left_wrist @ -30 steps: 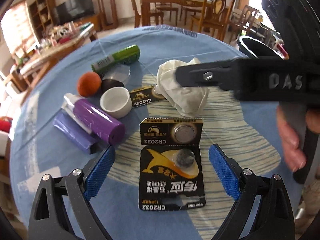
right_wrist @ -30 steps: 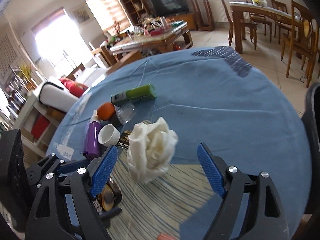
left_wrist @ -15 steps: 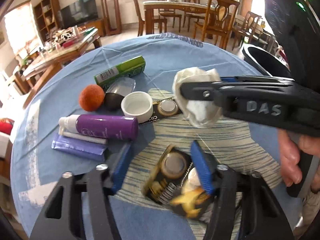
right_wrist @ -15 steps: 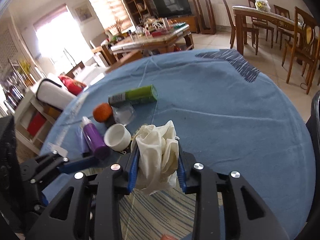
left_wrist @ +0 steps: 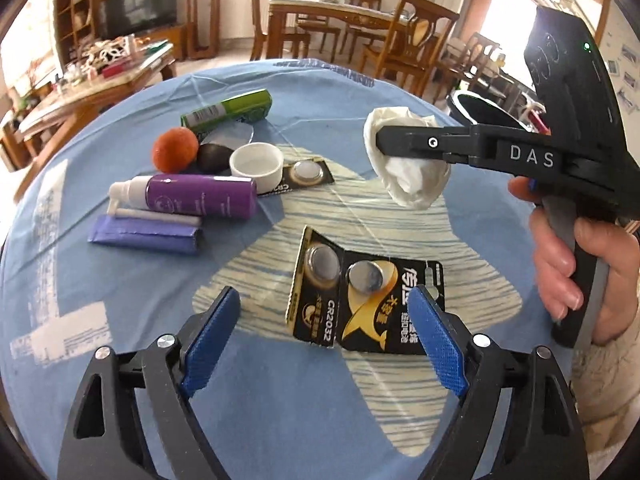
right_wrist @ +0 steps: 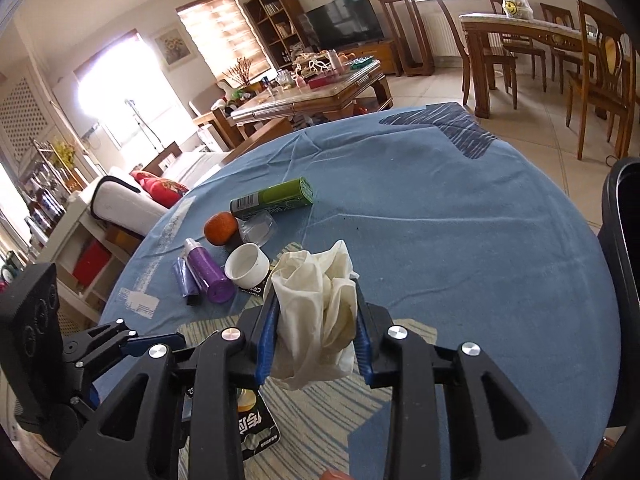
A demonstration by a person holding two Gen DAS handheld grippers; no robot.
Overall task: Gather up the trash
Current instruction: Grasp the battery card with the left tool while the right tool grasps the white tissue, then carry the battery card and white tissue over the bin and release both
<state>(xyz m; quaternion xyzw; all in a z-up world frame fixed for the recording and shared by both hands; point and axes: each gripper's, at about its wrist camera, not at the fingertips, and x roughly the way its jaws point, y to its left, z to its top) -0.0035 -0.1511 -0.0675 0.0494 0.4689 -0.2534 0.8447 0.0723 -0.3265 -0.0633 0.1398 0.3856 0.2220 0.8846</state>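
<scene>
My right gripper [right_wrist: 316, 308] is shut on a crumpled white tissue [right_wrist: 316, 320], which bulges above and below its blue pads. From the left wrist view the right gripper [left_wrist: 382, 140] shows side-on, with the tissue [left_wrist: 412, 184] hanging just above the tablecloth. My left gripper [left_wrist: 322, 296] hovers low over a black and gold coin-battery card [left_wrist: 360, 304], its jaws opening. The card lies flat and skewed between the blue pads, and neither pad presses on it. A person's hand [left_wrist: 560, 264] holds the right gripper's handle.
At the back left lie a green box [left_wrist: 226, 110], an orange ball [left_wrist: 175, 155], a white cap [left_wrist: 256, 164], a purple bottle [left_wrist: 196, 196], a purple packet [left_wrist: 144, 236] and a small battery card [left_wrist: 306, 174]. A black bin [left_wrist: 484, 114] stands beyond the table's right edge.
The right gripper closed on the tissue and raised it off the cloth. The left gripper closed on the battery card, tipped it, then opened; the card now lies turned sideways.
</scene>
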